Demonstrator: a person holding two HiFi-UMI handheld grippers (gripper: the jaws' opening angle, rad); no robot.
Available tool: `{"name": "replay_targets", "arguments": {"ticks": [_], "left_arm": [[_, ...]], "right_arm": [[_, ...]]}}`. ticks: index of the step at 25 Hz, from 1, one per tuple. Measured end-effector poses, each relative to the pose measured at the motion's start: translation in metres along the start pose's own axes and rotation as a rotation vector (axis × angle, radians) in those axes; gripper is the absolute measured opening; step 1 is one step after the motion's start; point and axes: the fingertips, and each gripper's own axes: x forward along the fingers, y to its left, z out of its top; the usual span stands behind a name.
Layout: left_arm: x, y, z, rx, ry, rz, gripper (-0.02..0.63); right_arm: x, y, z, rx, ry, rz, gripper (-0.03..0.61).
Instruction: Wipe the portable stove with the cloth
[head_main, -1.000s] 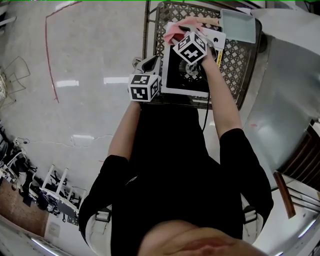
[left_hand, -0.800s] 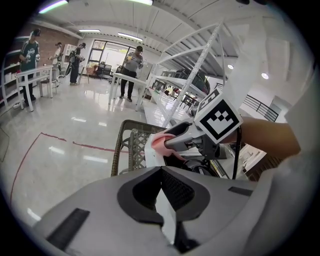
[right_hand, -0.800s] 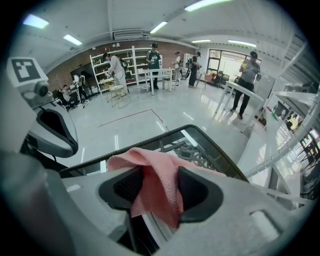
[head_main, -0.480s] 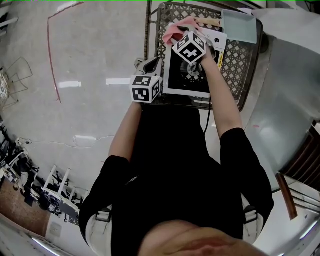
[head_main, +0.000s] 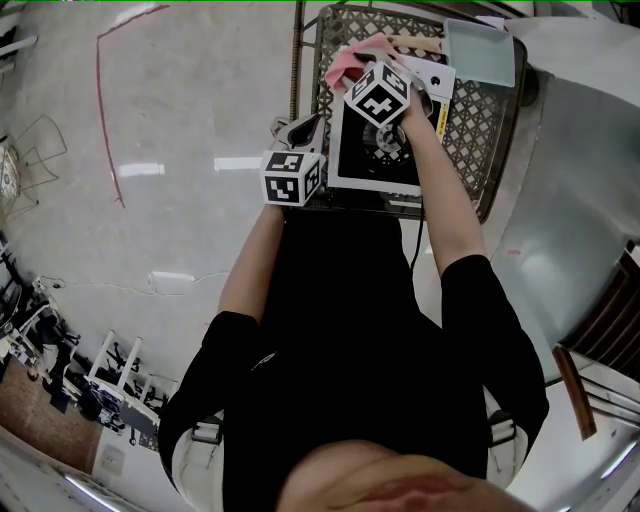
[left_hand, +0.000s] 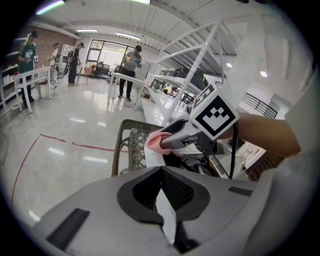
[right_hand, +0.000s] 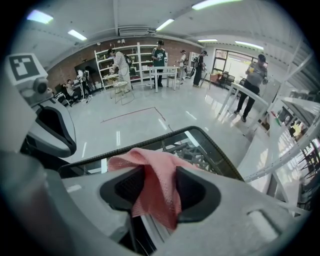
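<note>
Noted R gripper (right_hand: 159, 187) jaws closing on pink cloth (right_hand: 150, 165): bunched fold filled gap btwn pads, rest draped fwd. Found cloth held over far-left corner of portable stove (head_main: 350, 150), itself sat on lattice table (head_main: 470, 120). Found L gripper (left_hand: 161, 172) tips together, nothing seen btwn, just beside stove's near-left corner. Judged cloth light, soft, limp, open-weave; prob. grippy, apt to fold & drag. Reckoned best hold at bunched middle, deep in pads, tail left loose for wiping. Judged stove rigid, smooth; might slide if pushed hard.
</note>
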Motion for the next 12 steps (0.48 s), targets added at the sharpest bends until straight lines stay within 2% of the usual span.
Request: {"name": "replay_targets", "arguments": {"ticks": [3, 7, 12], "left_arm": [[0.0, 0.001, -0.001, -0.001, 0.002, 0.003, 0.0], [-0.001, 0.001, -0.001, 0.007, 0.008, 0.005, 0.0], [-0.005, 0.002, 0.002, 0.017, 0.009, 0.006, 0.0]], "right_arm": [[0.0, 0.002, 0.0, -0.013, -0.005, 0.002, 0.187], [0.001, 0.005, 0.004, -0.052, -0.011, -0.02, 0.094], [0.004, 0.012, 0.01, -0.053, -0.03, -0.032, 0.044]]}}
